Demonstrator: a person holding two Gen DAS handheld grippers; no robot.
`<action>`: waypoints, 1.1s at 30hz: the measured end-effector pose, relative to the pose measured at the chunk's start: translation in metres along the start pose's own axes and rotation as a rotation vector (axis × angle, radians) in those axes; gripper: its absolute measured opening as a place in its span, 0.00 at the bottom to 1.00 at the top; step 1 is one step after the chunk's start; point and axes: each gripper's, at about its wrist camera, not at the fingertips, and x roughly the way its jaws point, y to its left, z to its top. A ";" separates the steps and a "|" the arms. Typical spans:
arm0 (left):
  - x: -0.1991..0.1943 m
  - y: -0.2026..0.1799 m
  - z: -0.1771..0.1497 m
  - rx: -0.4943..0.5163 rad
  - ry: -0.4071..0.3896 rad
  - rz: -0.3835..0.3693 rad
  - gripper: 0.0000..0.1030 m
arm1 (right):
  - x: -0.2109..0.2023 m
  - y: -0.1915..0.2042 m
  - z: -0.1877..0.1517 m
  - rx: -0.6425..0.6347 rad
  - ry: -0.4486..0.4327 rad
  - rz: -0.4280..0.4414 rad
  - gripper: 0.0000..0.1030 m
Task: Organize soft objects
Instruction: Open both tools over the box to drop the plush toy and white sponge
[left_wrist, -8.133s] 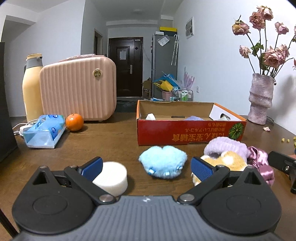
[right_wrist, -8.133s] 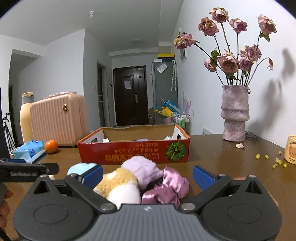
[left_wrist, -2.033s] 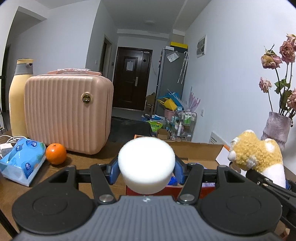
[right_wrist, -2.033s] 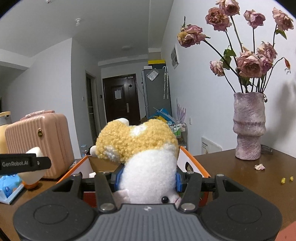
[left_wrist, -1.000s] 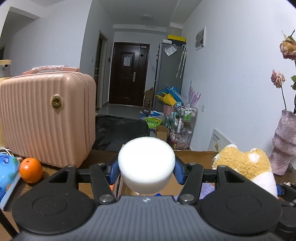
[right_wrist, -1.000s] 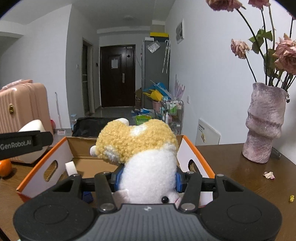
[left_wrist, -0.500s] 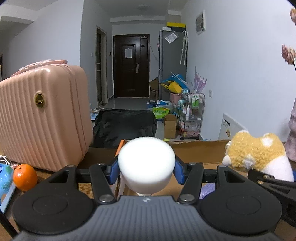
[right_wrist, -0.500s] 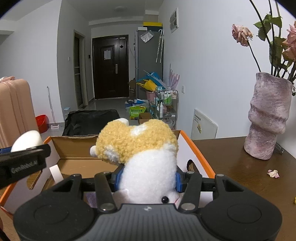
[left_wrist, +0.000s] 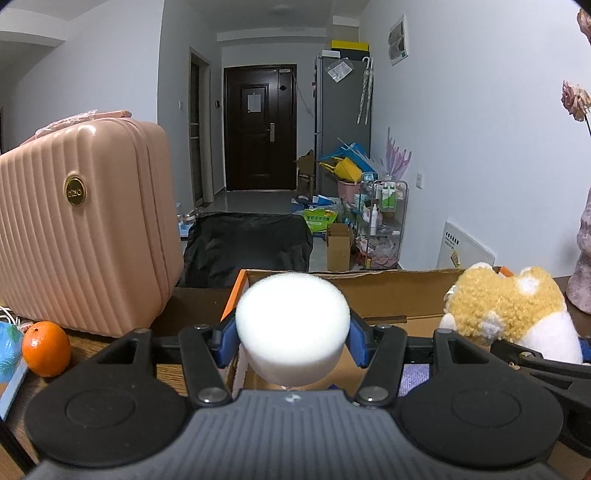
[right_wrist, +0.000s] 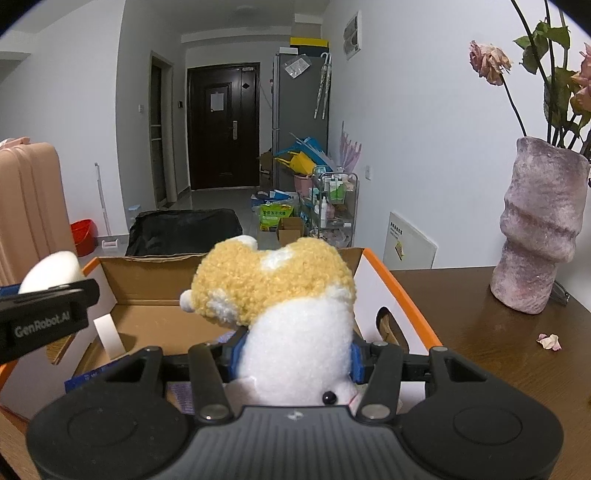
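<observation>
My left gripper (left_wrist: 292, 343) is shut on a white round sponge (left_wrist: 292, 325) and holds it above the left end of the open cardboard box (left_wrist: 388, 291). My right gripper (right_wrist: 295, 356) is shut on a yellow and white plush toy (right_wrist: 280, 295) and holds it above the box (right_wrist: 402, 306) toward its right side. The plush also shows at the right of the left wrist view (left_wrist: 509, 314). The sponge and the left gripper's side show at the left of the right wrist view (right_wrist: 51, 275). A purple item (right_wrist: 181, 397) lies on the box floor.
A pink suitcase (left_wrist: 81, 221) stands left of the box with an orange (left_wrist: 46, 349) in front of it. A blue tissue pack (left_wrist: 9, 354) lies at the far left. A pink vase (right_wrist: 539, 225) with dried roses stands on the table right of the box. A petal (right_wrist: 550, 340) lies near it.
Both grippers have moved forward with their loads, from in front of the box to over its inside. Both stay shut.
</observation>
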 end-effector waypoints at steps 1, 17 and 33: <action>-0.001 0.000 0.000 -0.003 -0.004 -0.004 0.59 | 0.000 0.000 0.001 0.002 0.001 -0.002 0.51; -0.012 0.012 0.003 -0.072 -0.057 0.021 1.00 | -0.005 -0.003 -0.001 0.027 -0.038 -0.034 1.00; -0.028 0.015 -0.007 -0.067 -0.082 0.020 1.00 | -0.018 0.003 -0.016 -0.013 -0.036 -0.011 1.00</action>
